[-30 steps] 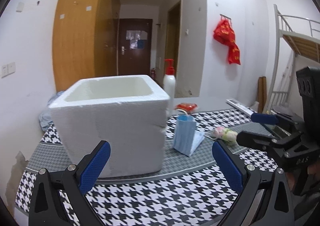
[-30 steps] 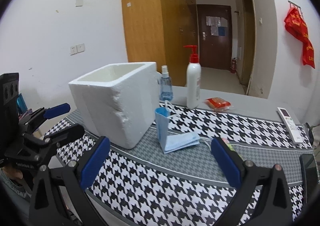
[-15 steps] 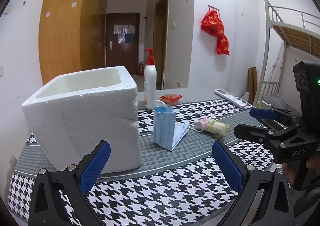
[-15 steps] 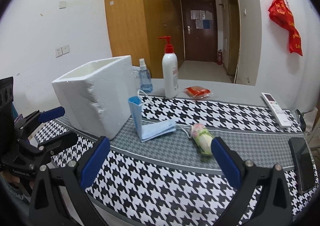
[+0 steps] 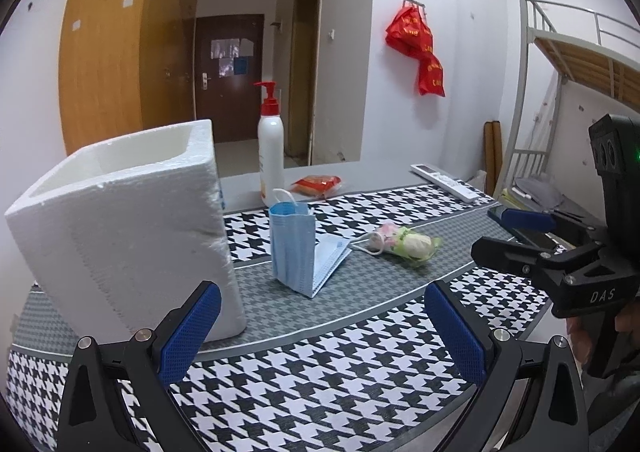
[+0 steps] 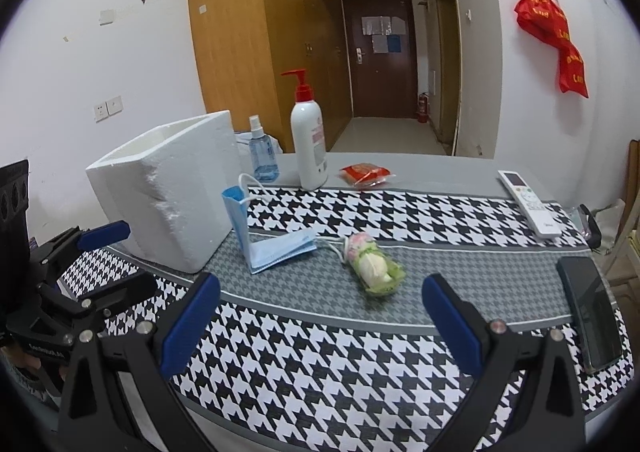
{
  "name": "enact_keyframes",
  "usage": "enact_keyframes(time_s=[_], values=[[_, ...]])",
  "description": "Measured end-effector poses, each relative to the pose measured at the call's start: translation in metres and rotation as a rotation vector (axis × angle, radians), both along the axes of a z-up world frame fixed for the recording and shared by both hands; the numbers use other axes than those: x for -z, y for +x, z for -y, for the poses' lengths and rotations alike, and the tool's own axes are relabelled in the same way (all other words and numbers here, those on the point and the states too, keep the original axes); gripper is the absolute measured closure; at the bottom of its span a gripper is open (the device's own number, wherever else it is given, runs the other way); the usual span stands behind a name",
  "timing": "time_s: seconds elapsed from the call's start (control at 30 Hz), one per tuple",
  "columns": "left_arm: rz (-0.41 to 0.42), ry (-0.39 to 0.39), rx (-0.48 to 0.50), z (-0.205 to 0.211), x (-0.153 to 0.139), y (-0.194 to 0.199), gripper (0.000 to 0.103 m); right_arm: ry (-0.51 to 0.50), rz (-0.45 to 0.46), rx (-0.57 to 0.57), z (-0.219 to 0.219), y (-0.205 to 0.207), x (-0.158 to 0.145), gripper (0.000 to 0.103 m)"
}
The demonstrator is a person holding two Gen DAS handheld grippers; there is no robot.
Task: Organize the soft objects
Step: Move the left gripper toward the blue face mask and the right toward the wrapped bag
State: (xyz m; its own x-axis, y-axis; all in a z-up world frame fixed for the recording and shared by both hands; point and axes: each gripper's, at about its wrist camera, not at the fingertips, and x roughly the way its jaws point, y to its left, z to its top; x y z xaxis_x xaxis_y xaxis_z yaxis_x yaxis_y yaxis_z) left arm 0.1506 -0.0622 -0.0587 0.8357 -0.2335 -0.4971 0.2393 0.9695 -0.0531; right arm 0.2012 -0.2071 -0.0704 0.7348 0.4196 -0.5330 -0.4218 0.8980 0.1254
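Bare tablecloth [image 6: 320,352] lies open before the wrapped soft toy [image 6: 372,266]. The foam box [image 6: 168,188] blocks the left; the folded face masks [image 6: 272,240] stand just beside it.

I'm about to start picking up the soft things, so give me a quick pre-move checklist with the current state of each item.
1. Left claw open and empty: ok.
2. Right claw open and empty: ok.
3. Foam box upright with its top open: ok. Whether anything is inside: cannot tell.
4. Blue face masks free to grasp: ok; half the stack stands up, half lies flat, beside the box.
5. Small plush toy unobstructed on the grey band of the tablecloth: ok.
6. Hard items clear of the path: ok; phone and remote lie off to the right.
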Motion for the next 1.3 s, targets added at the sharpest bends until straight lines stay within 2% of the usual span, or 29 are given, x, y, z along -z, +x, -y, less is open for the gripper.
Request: enact_keyframes(time_s=[0.57, 1.3], values=[[-0.065, -0.007, 0.041, 0.025, 0.011, 0.034, 0.001, -0.033, -0.025, 0.033, 0.01, 0.019, 0.009, 0.001], [-0.144, 0.031, -0.034, 0.031, 0.024, 0.084, 0.001, -0.061, -0.07, 0.038, 0.016, 0.057, 0.021, 0.001]])
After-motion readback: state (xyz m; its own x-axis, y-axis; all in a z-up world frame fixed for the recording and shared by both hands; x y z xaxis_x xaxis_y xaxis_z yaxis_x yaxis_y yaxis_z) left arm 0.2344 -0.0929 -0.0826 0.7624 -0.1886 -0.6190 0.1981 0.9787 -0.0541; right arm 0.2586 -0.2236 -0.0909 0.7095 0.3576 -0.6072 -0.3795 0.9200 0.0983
